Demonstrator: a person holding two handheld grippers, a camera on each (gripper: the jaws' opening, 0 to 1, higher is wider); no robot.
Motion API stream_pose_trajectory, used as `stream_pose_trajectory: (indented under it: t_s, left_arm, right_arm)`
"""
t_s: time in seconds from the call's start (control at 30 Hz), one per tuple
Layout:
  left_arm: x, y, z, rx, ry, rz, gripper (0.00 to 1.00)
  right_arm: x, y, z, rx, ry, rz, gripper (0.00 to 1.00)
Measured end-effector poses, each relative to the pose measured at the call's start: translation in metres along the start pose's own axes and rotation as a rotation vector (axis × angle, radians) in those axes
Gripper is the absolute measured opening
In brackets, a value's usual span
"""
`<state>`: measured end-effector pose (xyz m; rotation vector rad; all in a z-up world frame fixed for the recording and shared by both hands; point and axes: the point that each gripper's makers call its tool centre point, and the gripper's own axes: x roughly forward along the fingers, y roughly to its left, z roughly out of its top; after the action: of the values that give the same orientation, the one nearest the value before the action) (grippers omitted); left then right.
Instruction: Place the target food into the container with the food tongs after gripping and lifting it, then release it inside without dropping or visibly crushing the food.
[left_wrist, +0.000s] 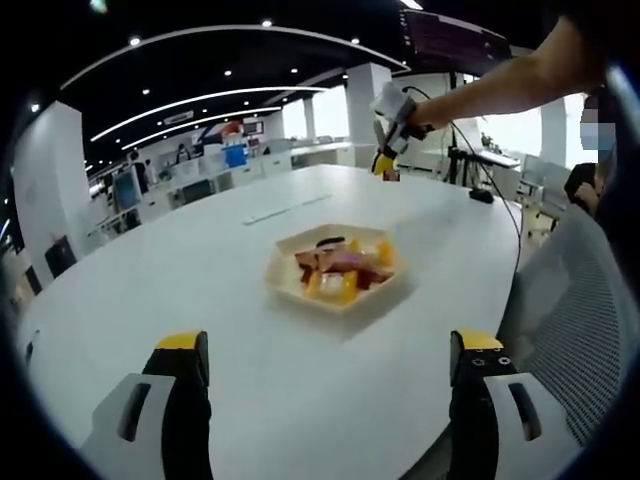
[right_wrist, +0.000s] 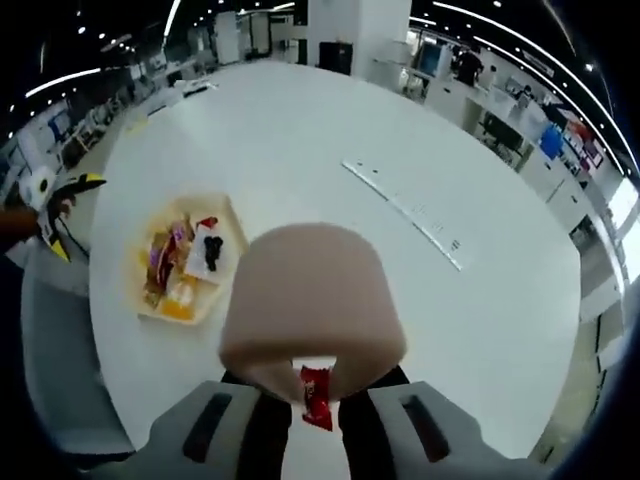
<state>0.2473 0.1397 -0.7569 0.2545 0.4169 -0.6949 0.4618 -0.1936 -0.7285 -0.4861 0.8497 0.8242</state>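
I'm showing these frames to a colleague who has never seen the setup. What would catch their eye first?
Probably the big tan tongs head in the right gripper view, rising between the right gripper's jaws with a small red packet at its base. Next, the pale hexagonal tray of colourful snacks on the white table, beyond the open left gripper.

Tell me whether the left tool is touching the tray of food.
Apart. The left gripper view shows bare white table between the open left tool and the tray.
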Motion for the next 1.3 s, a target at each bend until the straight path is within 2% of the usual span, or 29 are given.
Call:
stream_pose_trajectory:
  t_s: [0.17, 0.47, 1.1, 1.3]
  left_arm:
    - [0.000, 0.000, 0.001, -0.001, -0.003, 0.000, 0.97]
    - [-0.001, 0.002, 0.001, 0.001, -0.007, 0.006, 0.97]
    - [-0.002, 0.003, 0.004, 0.004, -0.019, 0.016, 0.96]
    - [-0.003, 0.004, 0.004, 0.005, -0.019, 0.019, 0.96]
  right_arm:
    - [-0.008, -0.005, 0.014, -0.008, -0.033, -0.013, 0.16]
    - [-0.012, -0.001, 0.021, -0.009, -0.042, -0.015, 0.16]
    - [0.013, 0.056, 0.072, -0.050, -0.098, 0.051, 0.17]
    - [0.027, 0.084, 0.089, -0.082, -0.111, 0.092, 0.17]
